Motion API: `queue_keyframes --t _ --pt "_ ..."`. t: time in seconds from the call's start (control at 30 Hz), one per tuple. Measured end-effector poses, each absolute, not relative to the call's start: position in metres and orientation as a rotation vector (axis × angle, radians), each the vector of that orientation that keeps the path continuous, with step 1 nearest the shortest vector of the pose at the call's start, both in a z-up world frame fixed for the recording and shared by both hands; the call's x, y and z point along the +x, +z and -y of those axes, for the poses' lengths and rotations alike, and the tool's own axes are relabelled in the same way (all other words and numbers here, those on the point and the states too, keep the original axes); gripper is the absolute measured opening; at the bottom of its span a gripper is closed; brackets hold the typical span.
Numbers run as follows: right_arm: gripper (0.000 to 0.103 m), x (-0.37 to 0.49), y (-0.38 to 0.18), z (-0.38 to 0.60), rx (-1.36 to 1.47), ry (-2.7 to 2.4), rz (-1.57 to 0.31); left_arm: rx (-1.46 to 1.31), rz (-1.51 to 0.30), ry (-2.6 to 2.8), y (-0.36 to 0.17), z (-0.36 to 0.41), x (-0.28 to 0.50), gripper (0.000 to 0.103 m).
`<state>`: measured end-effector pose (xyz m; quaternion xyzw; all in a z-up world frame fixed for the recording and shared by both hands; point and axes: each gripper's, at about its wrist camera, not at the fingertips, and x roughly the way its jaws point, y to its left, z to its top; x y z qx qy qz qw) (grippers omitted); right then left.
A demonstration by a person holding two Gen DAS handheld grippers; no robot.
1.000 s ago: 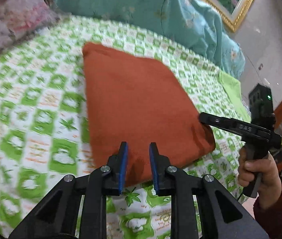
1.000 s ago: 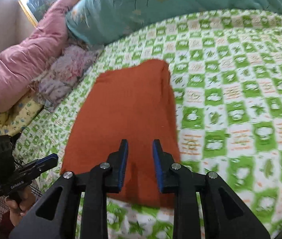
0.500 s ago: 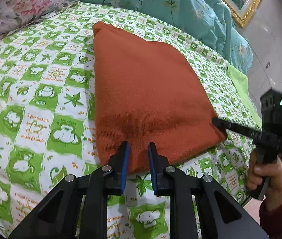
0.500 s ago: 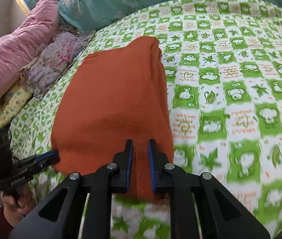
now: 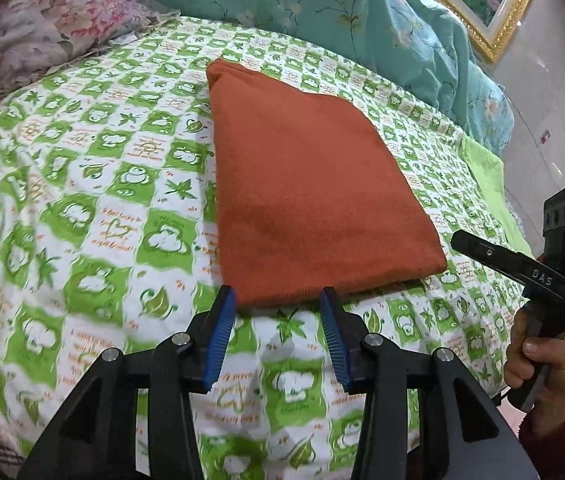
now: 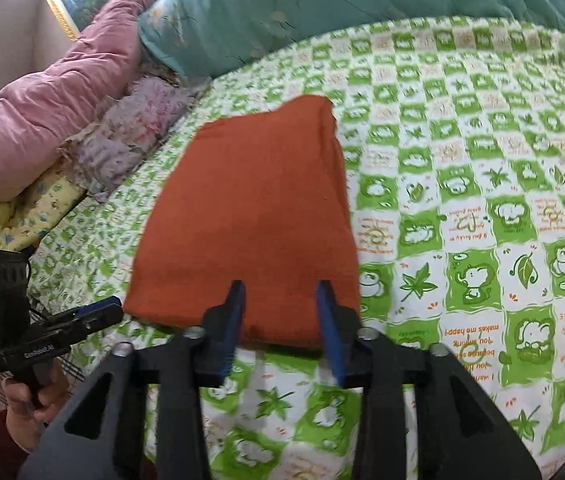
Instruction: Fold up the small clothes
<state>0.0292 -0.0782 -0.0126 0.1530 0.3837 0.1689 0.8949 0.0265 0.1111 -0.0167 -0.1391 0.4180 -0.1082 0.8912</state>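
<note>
- My left gripper (image 5: 278,300) has spread its blue pads wide; half a second ago they stood nearly together. It holds nothing, and its fingertips sit just at the near edge of the orange garment (image 5: 306,196).
- My right gripper (image 6: 280,296) has opened the same way, from a narrow gap to a wide one. Its tips frame the near edge of the orange garment (image 6: 254,216) and grip nothing.
- The garment lies folded into a flat, roughly rectangular pad on the green-and-white checked bedsheet (image 5: 82,208), in the middle of the bed, much as it lay a moment ago.
- In the left wrist view I can see my right gripper (image 5: 466,242) off to the right, its tip near the garment's right corner but apart from it; earlier it reached closer to that corner.
- In the right wrist view my left gripper (image 6: 102,308) shows at lower left, its tip beside the garment's near left corner.
- Beyond the garment lies the teal quilt (image 5: 322,8). The pink quilt (image 6: 54,92) and the floral blanket (image 6: 130,124) are heaped at the bed's left side.
</note>
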Motion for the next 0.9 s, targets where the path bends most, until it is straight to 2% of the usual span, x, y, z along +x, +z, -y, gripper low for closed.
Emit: queue_keyframes --t 0.13,0.4,0.9 --pt "0.044 0.016 -0.007 0.07 0.288 0.359 -0.786 -0.256 -0.861 -0.198 -0.015 -0.111 0.015 0.049" --pt "0.059 -0.015 -0.012 0.068 0.232 0.323 -0.795 -0.183 -0.843 -0.192 -0.012 -0.1 0.001 0.059" --pt "0.062 -0.017 -0.02 0.067 0.251 0.307 -0.81 -0.182 -0.839 -0.2 -0.011 -0.109 0.017 0.07"
